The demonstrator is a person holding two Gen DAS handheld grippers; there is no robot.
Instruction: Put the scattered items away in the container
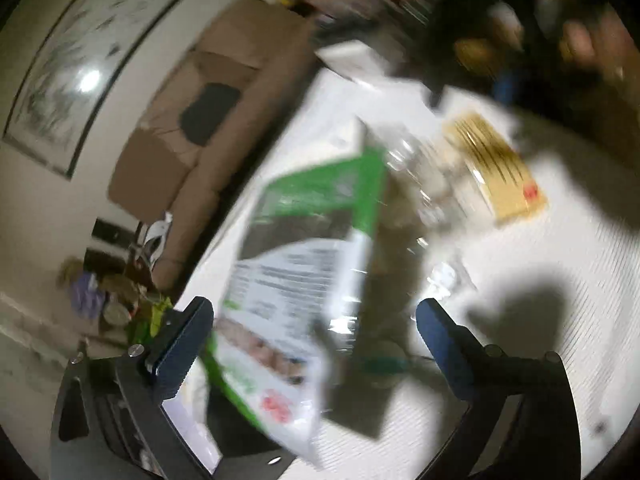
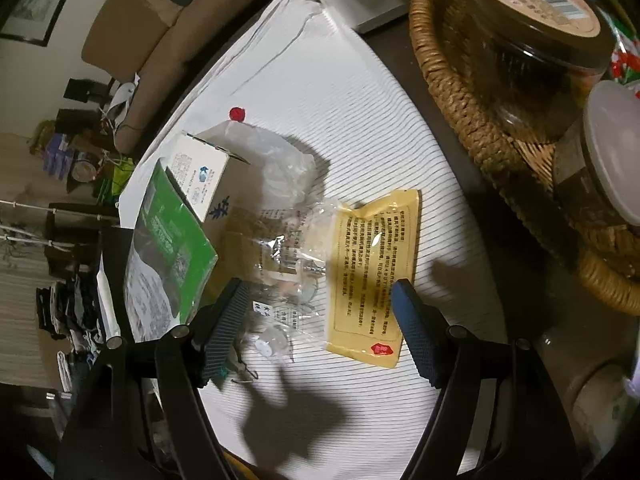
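Note:
The left wrist view is blurred. My left gripper (image 1: 312,340) stands open and wide, with a green and white packet (image 1: 304,240) between its fingers; the pads do not press on it. In the right wrist view the same green packet (image 2: 172,236) lies at the table's left edge beside a white box (image 2: 200,172). Clear plastic bags (image 2: 280,184) and a yellow packet (image 2: 372,276) lie in the middle. My right gripper (image 2: 316,320) hovers open over the clear bags and the yellow packet's edge. The woven basket (image 2: 460,92) sits at the right.
The basket holds a brown-lidded jar (image 2: 532,8) and a white-lidded jar (image 2: 608,152). A small red cap (image 2: 237,113) lies on the striped white cloth (image 2: 360,120). A brown sofa (image 1: 208,120) stands beyond the table's left edge, with floor clutter below it.

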